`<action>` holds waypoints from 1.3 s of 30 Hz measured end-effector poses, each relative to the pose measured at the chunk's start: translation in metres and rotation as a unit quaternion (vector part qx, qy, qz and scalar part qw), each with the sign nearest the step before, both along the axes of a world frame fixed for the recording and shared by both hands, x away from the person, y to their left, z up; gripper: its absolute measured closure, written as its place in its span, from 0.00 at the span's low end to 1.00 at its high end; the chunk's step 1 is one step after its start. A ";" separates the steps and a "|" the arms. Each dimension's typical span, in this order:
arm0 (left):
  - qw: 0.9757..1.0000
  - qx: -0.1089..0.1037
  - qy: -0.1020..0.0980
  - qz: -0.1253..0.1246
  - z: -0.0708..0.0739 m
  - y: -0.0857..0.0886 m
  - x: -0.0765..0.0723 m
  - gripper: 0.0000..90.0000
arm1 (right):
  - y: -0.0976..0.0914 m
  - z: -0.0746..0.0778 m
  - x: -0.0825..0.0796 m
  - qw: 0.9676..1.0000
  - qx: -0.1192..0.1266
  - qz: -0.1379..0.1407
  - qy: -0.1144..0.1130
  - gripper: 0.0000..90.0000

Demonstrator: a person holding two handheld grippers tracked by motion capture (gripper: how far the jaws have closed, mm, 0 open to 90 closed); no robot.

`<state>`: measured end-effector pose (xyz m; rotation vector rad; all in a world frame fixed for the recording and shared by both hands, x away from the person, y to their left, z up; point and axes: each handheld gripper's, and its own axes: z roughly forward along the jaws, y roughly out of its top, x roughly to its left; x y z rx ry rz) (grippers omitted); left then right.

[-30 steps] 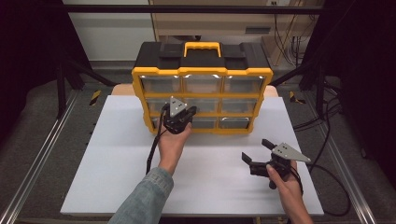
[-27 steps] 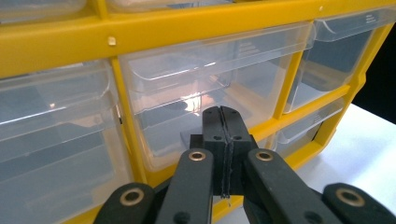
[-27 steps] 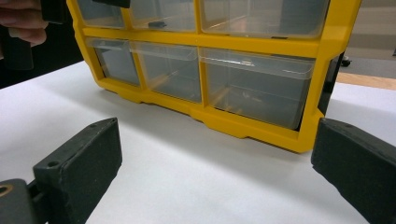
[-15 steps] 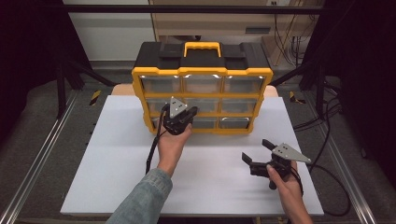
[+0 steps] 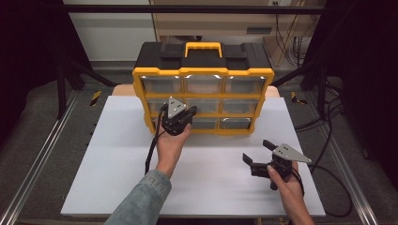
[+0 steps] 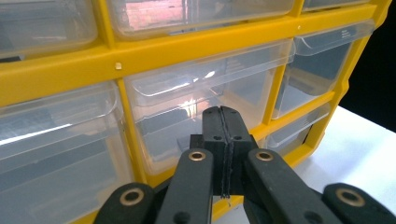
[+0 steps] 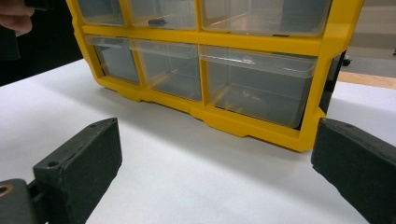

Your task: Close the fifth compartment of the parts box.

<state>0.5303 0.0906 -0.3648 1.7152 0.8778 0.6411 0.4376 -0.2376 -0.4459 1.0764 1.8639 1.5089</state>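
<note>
A yellow and black drawer organizer (image 5: 203, 73) with clear plastic drawers stands upright at the back of the white tabletop (image 5: 112, 178). My left gripper (image 5: 189, 114) is held up against its front, at the middle column. Its jaws are shut tight with nothing visible between them. In the left gripper view the left gripper (image 6: 222, 122) has its tips right in front of a clear middle drawer (image 6: 177, 102). My right gripper (image 5: 257, 152) sits low at the front right with its jaws wide open and empty. In the right gripper view the right gripper (image 7: 215, 158) faces the organizer's bottom row (image 7: 257, 86) from a distance.
A yellow carry handle (image 5: 202, 47) tops the organizer. Metal rails (image 5: 37, 164) run along both sides of the table, and cables (image 5: 328, 122) lie at the right. Bare white surface lies between the two hands.
</note>
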 end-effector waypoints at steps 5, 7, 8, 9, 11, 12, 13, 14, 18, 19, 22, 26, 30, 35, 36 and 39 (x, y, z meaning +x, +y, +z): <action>1.000 -0.005 -0.010 0.001 0.002 -0.003 -0.004 0.88 | 0.000 0.000 0.000 1.000 0.000 0.001 0.001 0.02; 1.000 -0.002 -0.015 0.001 0.002 -0.005 -0.007 0.72 | 0.000 0.000 0.000 1.000 0.000 0.000 0.001 0.03; 1.000 -0.003 -0.019 0.001 0.002 -0.006 -0.008 0.66 | -0.001 0.000 0.000 1.000 0.001 -0.001 0.001 0.03; 1.000 -0.004 -0.020 -0.002 0.002 -0.007 -0.009 0.59 | -0.001 0.000 0.000 1.000 0.001 -0.001 0.000 0.03; 1.000 -0.004 -0.021 -0.006 0.003 -0.007 -0.012 0.48 | -0.001 0.000 -0.001 1.000 0.000 -0.002 0.001 0.02; 1.000 -0.008 -0.024 -0.008 0.002 -0.007 -0.014 0.45 | 0.000 0.000 -0.001 1.000 0.001 -0.002 0.000 0.03; 0.999 -0.015 -0.027 -0.010 0.002 -0.006 -0.015 0.41 | 0.000 0.000 -0.001 1.000 0.002 -0.002 0.000 0.03; 0.999 -0.020 -0.028 -0.012 0.003 -0.006 -0.017 0.36 | 0.000 0.000 -0.001 1.000 0.002 -0.002 0.000 0.02; 0.999 -0.037 -0.025 -0.028 0.003 -0.005 -0.020 0.17 | 0.000 0.000 -0.001 1.000 0.002 -0.002 0.002 0.02; 0.998 -0.040 -0.027 -0.029 0.004 -0.004 -0.021 0.14 | 0.000 0.000 -0.001 1.000 0.002 -0.002 0.003 0.03; 0.998 -0.047 -0.029 -0.033 0.006 -0.002 -0.024 0.07 | 0.000 0.000 -0.001 1.000 0.002 -0.002 0.001 0.03; 0.997 -0.054 -0.031 -0.038 0.008 0.002 -0.026 0.05 | 0.000 0.000 -0.001 1.000 0.001 -0.002 0.001 0.02; 0.997 -0.060 -0.029 -0.036 0.009 0.010 -0.026 0.04 | 0.000 0.000 -0.001 1.000 0.001 -0.003 -0.001 0.02; 0.997 -0.061 -0.031 -0.028 0.009 0.023 -0.026 0.04 | 0.000 0.000 -0.001 1.000 0.001 -0.001 -0.001 0.02; 0.997 -0.061 -0.031 -0.028 0.009 0.025 -0.026 0.04 | 0.000 0.000 -0.001 1.000 0.002 -0.002 0.002 0.03; 0.997 -0.063 -0.032 -0.024 0.009 0.034 -0.027 0.03 | 0.000 0.000 -0.001 1.000 0.002 -0.002 0.002 0.03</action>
